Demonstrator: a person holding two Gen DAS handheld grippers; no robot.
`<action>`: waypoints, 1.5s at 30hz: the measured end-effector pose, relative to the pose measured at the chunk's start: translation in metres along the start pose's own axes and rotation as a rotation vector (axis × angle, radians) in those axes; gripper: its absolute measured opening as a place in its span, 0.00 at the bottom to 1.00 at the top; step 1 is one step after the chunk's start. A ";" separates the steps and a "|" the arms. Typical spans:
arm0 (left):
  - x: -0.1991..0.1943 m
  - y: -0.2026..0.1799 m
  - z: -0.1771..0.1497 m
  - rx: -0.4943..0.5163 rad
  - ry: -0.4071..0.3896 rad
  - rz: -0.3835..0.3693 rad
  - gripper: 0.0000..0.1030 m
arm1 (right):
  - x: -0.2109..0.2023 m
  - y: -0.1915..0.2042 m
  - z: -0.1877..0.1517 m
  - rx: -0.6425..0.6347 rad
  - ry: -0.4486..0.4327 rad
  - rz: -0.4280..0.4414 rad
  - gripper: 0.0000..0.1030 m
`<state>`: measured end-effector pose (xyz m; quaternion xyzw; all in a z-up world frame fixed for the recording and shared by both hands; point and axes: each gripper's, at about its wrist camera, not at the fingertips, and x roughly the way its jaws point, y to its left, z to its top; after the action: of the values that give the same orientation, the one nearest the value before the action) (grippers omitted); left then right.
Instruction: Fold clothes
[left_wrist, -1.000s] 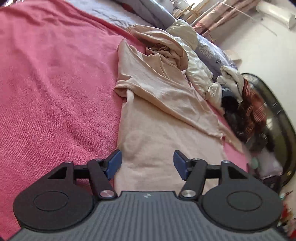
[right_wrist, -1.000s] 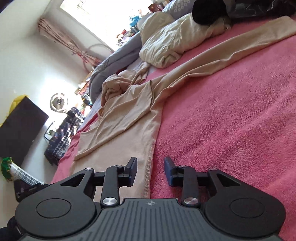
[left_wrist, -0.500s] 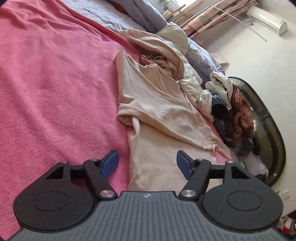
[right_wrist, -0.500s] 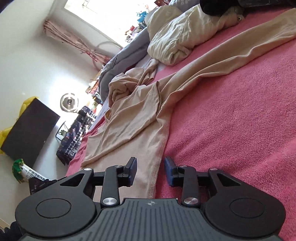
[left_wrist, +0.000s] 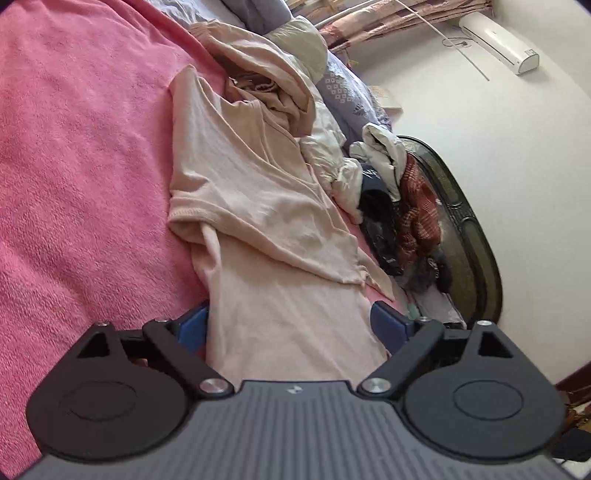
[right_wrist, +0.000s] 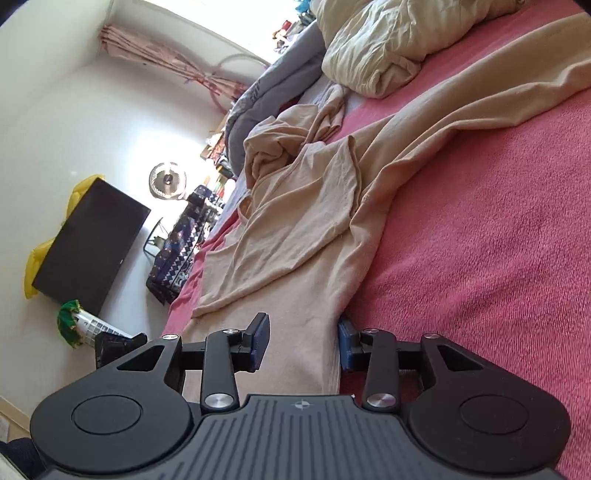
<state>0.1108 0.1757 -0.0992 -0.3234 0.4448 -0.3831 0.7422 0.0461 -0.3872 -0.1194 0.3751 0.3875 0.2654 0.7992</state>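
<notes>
Beige garment lies flat on pink bed blanket. Left view shows clothes pile beyond garment; right view shows dark box. Left gripper jaws wide apart, straddling garment hem; right gripper jaws apart over hem edge. No readable writing

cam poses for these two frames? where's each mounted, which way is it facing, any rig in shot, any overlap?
Left wrist: on the left claw, low over the pink blanket, looking along the beige shirt toward a clothes pile and wall; open claw straddles the hem.
Right wrist: on the right claw, low, looking along the shirt toward the window and curtain; open claw at the hem.
Shared: shirt, blanket.
</notes>
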 end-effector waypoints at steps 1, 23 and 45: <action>-0.002 0.000 -0.003 0.003 0.010 -0.022 0.87 | -0.003 0.002 -0.005 -0.010 0.016 0.013 0.38; 0.002 -0.011 -0.025 -0.032 0.005 0.121 0.26 | -0.006 0.015 -0.021 0.038 0.030 -0.038 0.08; -0.024 -0.003 -0.038 -0.170 -0.066 0.303 0.02 | -0.025 0.009 -0.030 0.156 -0.113 -0.230 0.03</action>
<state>0.0676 0.1898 -0.1020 -0.3268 0.4947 -0.2170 0.7755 0.0061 -0.3877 -0.1141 0.4035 0.4018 0.1194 0.8133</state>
